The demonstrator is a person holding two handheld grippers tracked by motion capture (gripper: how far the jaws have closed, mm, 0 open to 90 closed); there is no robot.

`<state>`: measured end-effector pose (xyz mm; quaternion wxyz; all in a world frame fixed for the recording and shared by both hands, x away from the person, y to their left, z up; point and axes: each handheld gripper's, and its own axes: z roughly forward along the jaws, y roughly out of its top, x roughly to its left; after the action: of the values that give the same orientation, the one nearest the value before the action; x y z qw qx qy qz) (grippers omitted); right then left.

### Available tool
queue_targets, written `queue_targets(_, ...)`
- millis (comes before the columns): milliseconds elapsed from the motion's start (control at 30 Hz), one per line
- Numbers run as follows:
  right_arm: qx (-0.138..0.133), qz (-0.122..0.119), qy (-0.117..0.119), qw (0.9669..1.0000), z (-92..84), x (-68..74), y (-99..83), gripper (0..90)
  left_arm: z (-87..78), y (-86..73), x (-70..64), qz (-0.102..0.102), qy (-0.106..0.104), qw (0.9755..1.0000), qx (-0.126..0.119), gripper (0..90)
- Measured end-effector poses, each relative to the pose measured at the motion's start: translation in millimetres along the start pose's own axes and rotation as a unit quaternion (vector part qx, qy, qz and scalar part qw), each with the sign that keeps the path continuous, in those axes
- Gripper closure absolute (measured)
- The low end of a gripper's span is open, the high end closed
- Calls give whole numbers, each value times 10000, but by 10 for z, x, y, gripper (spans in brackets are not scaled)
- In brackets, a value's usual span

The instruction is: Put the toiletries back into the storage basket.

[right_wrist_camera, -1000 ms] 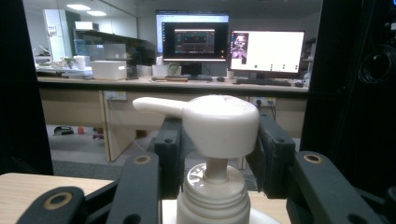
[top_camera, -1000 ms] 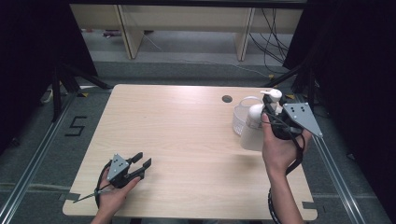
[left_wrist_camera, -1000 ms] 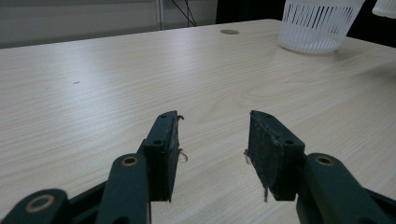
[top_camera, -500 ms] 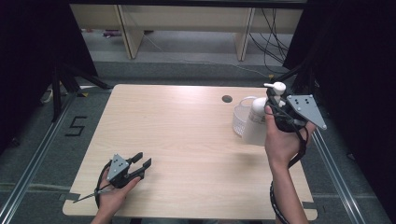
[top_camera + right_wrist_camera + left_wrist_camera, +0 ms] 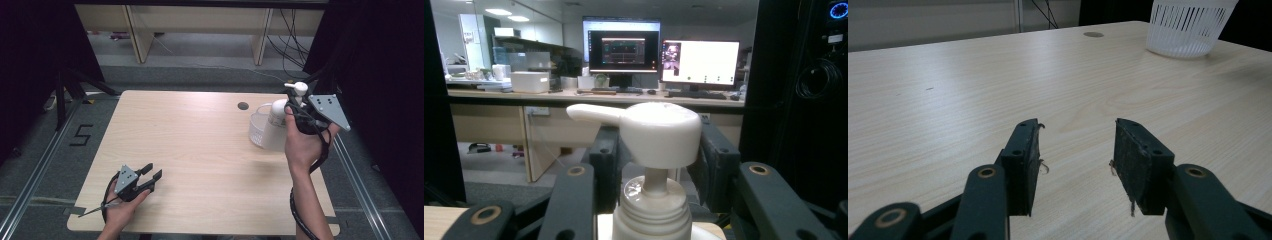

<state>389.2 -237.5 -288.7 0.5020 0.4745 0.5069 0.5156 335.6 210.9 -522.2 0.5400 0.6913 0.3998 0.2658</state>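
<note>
Two claws: right claw (image 5: 295, 111) grips a white pump bottle (image 5: 278, 125), basket (image 5: 259, 127) just beside; left claw (image 5: 151, 175) gapes wide, bare surface (image 5: 200, 145) beneath.

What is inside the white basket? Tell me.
In the high view, the pump bottle held by the right hand-held gripper covers part of the white basket; its inside cannot be made out.

From my seat the one mark I can read is a black figure "5" (image 5: 80, 135), taped or painted on the grey floor (image 5: 35, 150) just off the left edge of the light wooden table (image 5: 190, 150), near its far left corner. The two lit monitors (image 5: 624, 50) on the long desk beyond the table show windows in the right gripper view, but their writing is too small for me to read.
</note>
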Motion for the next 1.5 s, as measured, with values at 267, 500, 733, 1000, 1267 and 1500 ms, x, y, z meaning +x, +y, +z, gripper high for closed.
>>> queue_targets(267, -6, 57, -20, 10000, 103, 16, 67, 599, -1, -1, 1, -5, -5, 10000, -5, 525)
queue_targets(500, 4, 31, -37, 10000, 183, 17, 96, 599, -2, 0, 1, -3, -10, 10000, -5, 525)
queue_targets(733, 46, 33, -78, 10000, 261, -8, 132, 599, -1, 0, 3, -3, -12, 10000, 2, 526)
queue_targets(1000, 55, 73, -98, 9999, 355, -14, 159, 599, -2, 0, 3, -6, -14, 10000, -4, 525)
queue_targets(1267, 40, 18, -119, 9999, 429, -42, 154, 599, -2, 0, 4, -7, -18, 10000, -1, 525)
queue_targets(1500, 47, 49, -168, 9998, 496, -64, 149, 599, -1, 0, 7, -5, -23, 10000, -6, 525)
